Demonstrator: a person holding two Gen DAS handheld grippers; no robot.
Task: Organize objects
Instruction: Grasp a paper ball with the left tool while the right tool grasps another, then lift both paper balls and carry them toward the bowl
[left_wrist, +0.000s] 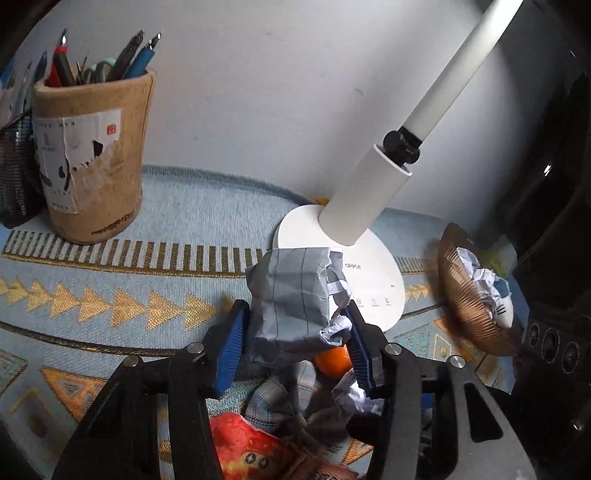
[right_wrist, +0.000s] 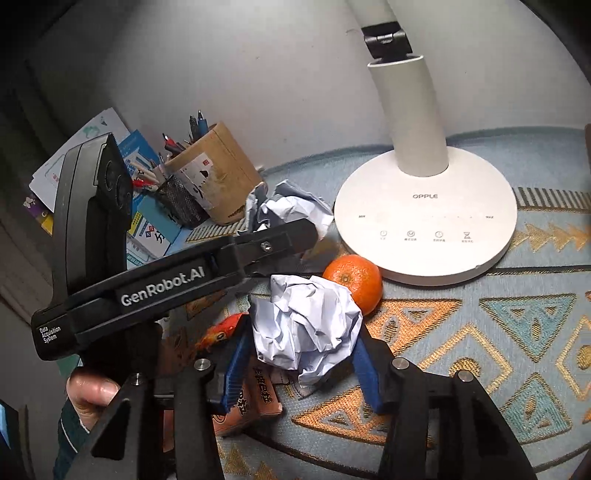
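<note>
Two hand-held grippers over a table covered by a blue cloth (right_wrist: 480, 332) with gold triangle patterns. The left gripper (left_wrist: 295, 332) is clamped on a crumpled sheet of lined paper (left_wrist: 291, 295), its blue pads (left_wrist: 231, 350) pressing the wad from both sides; the wad is lifted off the cloth, in front of the white lamp base (left_wrist: 373, 280). In the right wrist view the same gripper enters from the left edge, a hand (right_wrist: 90, 395) gripping its handle, and its paper (right_wrist: 291, 206) shows beyond the black fingers. The right gripper (right_wrist: 299, 354) is clamped on a second, whiter paper ball (right_wrist: 306, 325), with a blue pad (right_wrist: 236, 365) against each flank; this ball sits near the front of the cloth, just in front of an orange (right_wrist: 356, 282) that lies close to the rim of the lamp base (right_wrist: 424, 218). Whether ball and orange touch cannot be told. A red snack packet (right_wrist: 255, 398) lies on the cloth beneath and to the left of the right gripper. Toward the back left of the cloth stands a tan pen holder (left_wrist: 92, 158) filled with pens, a black mesh cup (left_wrist: 16, 173) just beside it. At the right edge of the cloth a copper-coloured ribbed bowl (left_wrist: 469, 306) holds further crumpled paper (left_wrist: 480, 277). The lamp's white arm (left_wrist: 436, 103) rises against the pale wall.
</note>
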